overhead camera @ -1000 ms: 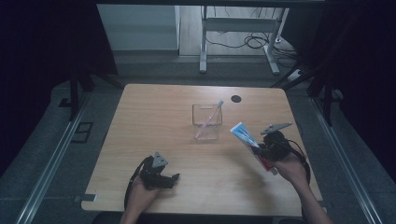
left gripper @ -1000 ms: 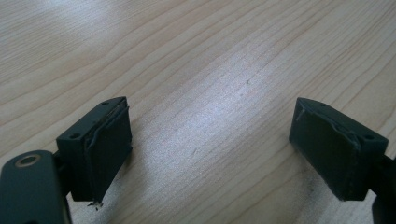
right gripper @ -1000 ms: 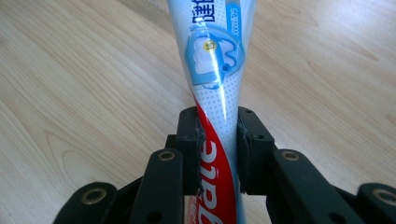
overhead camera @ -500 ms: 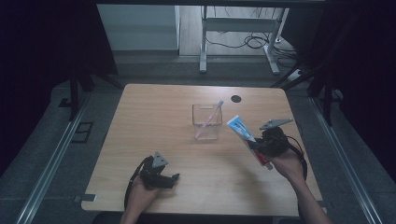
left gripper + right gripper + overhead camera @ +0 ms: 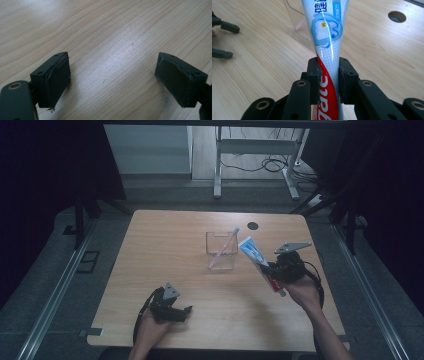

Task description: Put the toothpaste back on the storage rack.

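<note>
- We see the toothpaste tube (image 5: 325, 42) clamped between the two pads of the right gripper (image 5: 329, 80); the jaws are nearly closed and press on the tube's red and white lower part, while its pale blue end sticks out ahead of them.
- In the high view the toothpaste tube (image 5: 257, 261) hangs above the right half of the table, tilted, with its blue end pointing up and left toward the clear container (image 5: 221, 251), just beside the container's right wall but apart from it.
- We find a thin pink-and-white stick (image 5: 225, 247) leaning slantwise inside that container, its top past the rim.
- The right gripper (image 5: 280, 270) is held off the table by the person's right hand (image 5: 302, 292).
- The left gripper (image 5: 172, 310) rests low near the table's front edge, well apart from the tube; in its own view the jaws stand wide open with only bare wood between them.
- The table (image 5: 165, 255) is light wood with clear grain, and a round dark hole (image 5: 253, 225) sits near its far edge.
- Around the table we see a grey floor, metal rails at both sides, and dark surroundings; behind it stand the legs of a metal frame (image 5: 218, 170) and loose cables (image 5: 272, 164) on the floor.
</note>
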Available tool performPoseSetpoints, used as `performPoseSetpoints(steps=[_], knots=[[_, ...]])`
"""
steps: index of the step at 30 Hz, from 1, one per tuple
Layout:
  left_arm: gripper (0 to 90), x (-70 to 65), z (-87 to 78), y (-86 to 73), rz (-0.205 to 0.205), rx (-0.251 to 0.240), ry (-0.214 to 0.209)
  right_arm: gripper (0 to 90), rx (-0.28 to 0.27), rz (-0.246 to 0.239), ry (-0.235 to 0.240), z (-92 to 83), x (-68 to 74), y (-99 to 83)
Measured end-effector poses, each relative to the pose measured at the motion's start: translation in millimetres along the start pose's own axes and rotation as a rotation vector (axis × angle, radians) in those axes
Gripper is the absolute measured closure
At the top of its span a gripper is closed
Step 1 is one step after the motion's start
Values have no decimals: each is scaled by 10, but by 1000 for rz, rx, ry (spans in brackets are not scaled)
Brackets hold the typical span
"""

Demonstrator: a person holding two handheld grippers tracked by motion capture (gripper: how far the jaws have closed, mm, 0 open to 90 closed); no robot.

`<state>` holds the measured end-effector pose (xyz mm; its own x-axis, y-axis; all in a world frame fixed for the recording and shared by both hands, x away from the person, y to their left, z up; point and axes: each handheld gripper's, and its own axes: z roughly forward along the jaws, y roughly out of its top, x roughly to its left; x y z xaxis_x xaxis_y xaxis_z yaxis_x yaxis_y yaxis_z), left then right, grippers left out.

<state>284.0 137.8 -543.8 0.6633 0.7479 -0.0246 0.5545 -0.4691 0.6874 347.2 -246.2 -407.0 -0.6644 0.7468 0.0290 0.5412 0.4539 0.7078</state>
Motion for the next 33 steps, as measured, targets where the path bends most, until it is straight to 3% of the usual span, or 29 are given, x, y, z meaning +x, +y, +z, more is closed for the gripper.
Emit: performPoseSetpoints(steps=[33], knots=[[130, 1, 0, 0, 2, 0, 2, 733, -108, -42, 38, 294, 205, 607]])
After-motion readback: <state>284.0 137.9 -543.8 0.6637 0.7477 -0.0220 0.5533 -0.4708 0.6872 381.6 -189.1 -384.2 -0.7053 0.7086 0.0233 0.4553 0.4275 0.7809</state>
